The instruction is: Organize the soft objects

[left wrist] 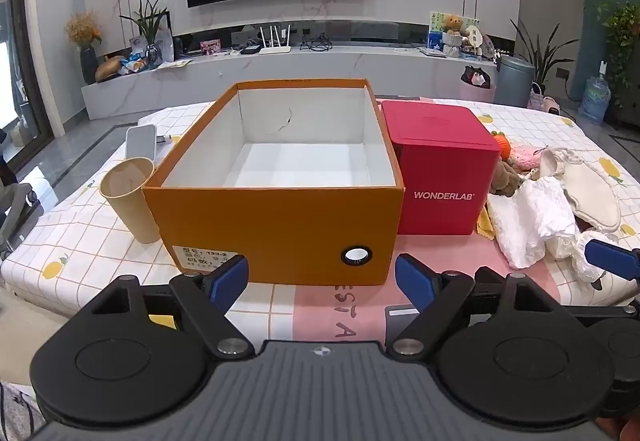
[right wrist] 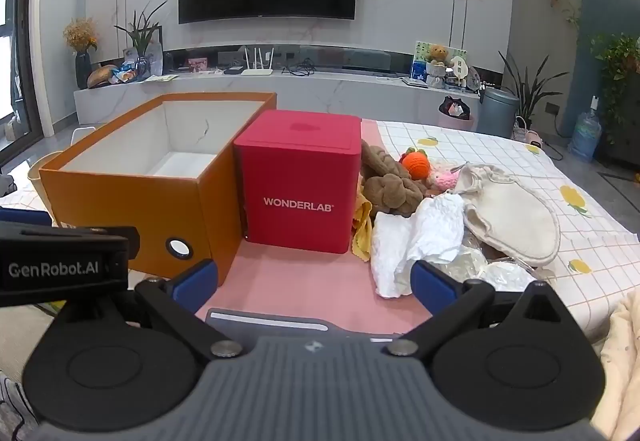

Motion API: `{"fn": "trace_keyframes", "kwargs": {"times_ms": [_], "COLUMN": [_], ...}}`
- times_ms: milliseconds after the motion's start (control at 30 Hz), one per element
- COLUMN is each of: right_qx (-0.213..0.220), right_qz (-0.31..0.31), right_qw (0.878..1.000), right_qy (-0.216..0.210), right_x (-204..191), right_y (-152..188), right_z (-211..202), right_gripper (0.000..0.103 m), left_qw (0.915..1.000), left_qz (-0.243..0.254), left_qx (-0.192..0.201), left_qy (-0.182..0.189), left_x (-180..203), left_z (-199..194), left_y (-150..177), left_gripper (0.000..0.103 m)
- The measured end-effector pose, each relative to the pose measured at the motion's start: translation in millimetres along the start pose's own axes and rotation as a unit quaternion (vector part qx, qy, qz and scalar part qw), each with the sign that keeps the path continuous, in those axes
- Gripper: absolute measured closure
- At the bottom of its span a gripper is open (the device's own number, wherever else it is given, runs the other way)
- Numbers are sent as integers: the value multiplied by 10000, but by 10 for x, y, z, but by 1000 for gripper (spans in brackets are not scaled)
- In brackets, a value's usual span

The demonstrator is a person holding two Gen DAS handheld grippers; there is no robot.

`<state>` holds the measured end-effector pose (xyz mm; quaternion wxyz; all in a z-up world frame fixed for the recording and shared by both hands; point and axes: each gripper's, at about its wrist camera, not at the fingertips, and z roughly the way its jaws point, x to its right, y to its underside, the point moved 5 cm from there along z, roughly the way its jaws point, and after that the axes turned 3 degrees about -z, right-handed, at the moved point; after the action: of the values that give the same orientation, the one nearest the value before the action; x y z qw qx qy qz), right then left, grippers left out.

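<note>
Your left hand-held gripper (left wrist: pixel 321 279) hangs with its fingers apart and nothing between them, just in front of the orange box (left wrist: pixel 276 225), which stands open on the bench (left wrist: pixel 72 225). Your right hand-held gripper (right wrist: pixel 314 281) is spread too, and holds nothing. The soft things lie heaped to the right of the red box (right wrist: pixel 300 181): a white cloth (right wrist: pixel 416 237), a brown plush toy (right wrist: pixel 390 185), an orange knitted ball (right wrist: pixel 416 162) and a cream pouch (right wrist: pixel 508 217). A paper cup (left wrist: pixel 130 197) stands beside the orange box.
</note>
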<state>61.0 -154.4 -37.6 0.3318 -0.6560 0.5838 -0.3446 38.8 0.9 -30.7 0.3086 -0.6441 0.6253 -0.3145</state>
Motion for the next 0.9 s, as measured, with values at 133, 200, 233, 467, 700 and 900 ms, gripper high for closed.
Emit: {"fn": "trace_keyframes", "kwargs": {"times_ms": [133,200,233,467,700,900], "right_qx": [-19,-39,-55,-44,-177,-206], "right_qz": [31,82,101,84,268,195], "right_qw": [10000,10000,9999,9999,9993,9994], "right_qy": [24,-4,-20,-45,-192,-197], "right_x": [0,4,4,-56,-34,-57], "right_y": [3,6,8,40,45,56], "right_z": [2,7,10,2,20,34], "right_gripper": [3,3,3,3,3,3], "left_qw": [10000,9999,9998,9999,9999,10000], "left_qz": [12,113,144,100,74,35], "left_qx": [80,60,70,90,50,-27], "left_qy": [-35,-89,-103,-65,-50,-54], "left_x": [-31,20,27,6,3,11], "left_z": [-23,12,15,-27,-21,-7], "left_y": [-1,-4,-5,-5,1,18], "left_gripper": [6,6,6,6,7,7]}}
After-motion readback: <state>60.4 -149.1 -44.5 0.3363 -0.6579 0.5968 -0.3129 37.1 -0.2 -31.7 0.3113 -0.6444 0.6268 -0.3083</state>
